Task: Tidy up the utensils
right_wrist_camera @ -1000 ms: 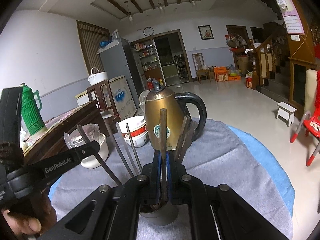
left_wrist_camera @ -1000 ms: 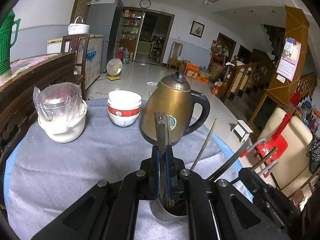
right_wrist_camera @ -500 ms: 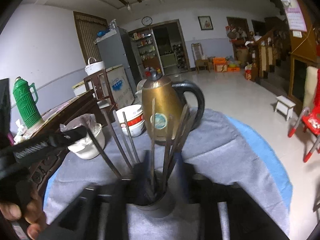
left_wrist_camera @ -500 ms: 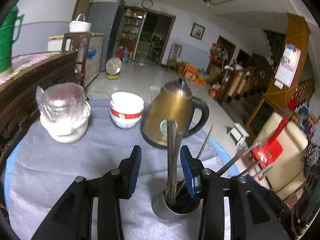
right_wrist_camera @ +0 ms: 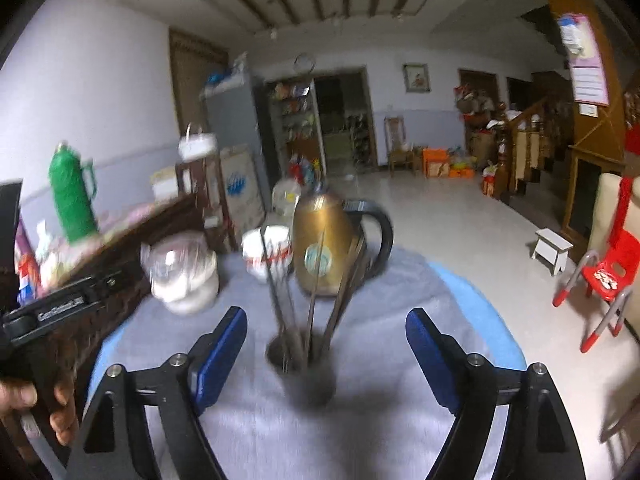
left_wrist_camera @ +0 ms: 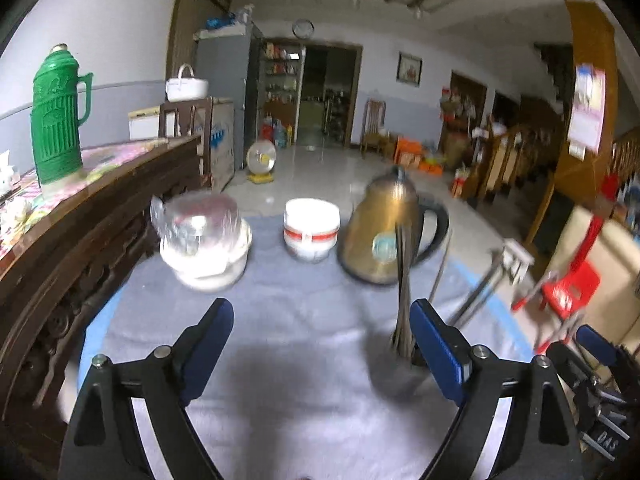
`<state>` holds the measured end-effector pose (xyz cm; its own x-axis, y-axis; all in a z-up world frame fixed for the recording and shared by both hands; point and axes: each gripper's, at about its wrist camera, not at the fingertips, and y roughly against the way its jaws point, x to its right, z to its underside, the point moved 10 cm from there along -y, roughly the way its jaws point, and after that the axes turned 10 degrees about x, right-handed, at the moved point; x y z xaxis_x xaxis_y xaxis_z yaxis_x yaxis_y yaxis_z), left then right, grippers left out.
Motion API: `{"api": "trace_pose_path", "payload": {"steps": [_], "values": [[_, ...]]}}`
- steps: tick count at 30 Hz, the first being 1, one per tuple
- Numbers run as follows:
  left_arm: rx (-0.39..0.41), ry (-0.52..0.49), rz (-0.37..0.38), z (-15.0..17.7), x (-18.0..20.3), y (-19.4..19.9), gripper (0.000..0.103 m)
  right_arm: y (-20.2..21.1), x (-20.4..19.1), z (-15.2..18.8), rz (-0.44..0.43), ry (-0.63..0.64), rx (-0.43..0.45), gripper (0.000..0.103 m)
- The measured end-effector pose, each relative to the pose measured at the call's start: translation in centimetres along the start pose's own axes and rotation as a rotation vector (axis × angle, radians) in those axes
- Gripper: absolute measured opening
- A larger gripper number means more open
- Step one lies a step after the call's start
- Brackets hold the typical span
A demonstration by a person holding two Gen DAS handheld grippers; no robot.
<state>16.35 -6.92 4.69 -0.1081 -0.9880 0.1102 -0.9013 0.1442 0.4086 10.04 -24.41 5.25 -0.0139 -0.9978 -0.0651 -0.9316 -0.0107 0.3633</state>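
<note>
Both the left gripper (left_wrist_camera: pixel 322 344) and right gripper (right_wrist_camera: pixel 326 346) have jaws opening, gripping nothing. The utensils (right_wrist_camera: pixel 308 300) stand in the cup (right_wrist_camera: pixel 306 376) on the desk (right_wrist_camera: pixel 400 320); a clipped handle could tip it.

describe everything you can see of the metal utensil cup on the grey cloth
The utensil cup is a small, dark, round metal holder standing upright on the grey cloth, in front of the brass kettle. Its open mouth holds a bunch of long thin metal utensils that fan upward and lean on its rim. Motion blur hides its finish. It sits ahead of the right claw, whose jaws are opening; neither pad touches it.
</note>
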Motion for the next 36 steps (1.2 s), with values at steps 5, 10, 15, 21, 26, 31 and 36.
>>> {"api": "trace_pose_path", "payload": {"steps": [5, 10, 15, 21, 26, 31, 36], "values": [[-0.042, 0.032, 0.018, 3.1, 0.2, 0.6, 0.09, 1.0, -1.6, 4.4, 0.006, 0.08, -0.087, 0.084], [-0.021, -0.009, 0.03, 3.7, 1.4, 1.8, 0.1, 2.4, -1.7, 5.4, 0.022, 0.127, -0.092, 0.084], [-0.004, -0.005, 0.073, 3.0, 2.7, 2.8, 0.101, 3.5, -1.4, 4.2, 0.047, 0.131, -0.055, 0.085], [0.006, -0.028, 0.093, 2.6, 3.8, 3.3, 0.102, 4.3, -1.2, 2.9, 0.06, 0.14, -0.026, 0.087], [-0.003, -0.031, 0.097, 2.7, 4.1, 3.2, 0.103, 4.5, -0.8, 2.6, 0.071, 0.143, -0.019, 0.087], [-0.015, -0.034, 0.085, 2.9, 4.2, 3.0, 0.103, 4.6, -0.4, 1.9, 0.09, 0.136, -0.006, 0.087], [-0.028, -0.023, 0.089, 2.9, 4.1, 2.8, 0.103, 4.3, -0.2, 1.6, 0.095, 0.133, -0.01, 0.087]]}}
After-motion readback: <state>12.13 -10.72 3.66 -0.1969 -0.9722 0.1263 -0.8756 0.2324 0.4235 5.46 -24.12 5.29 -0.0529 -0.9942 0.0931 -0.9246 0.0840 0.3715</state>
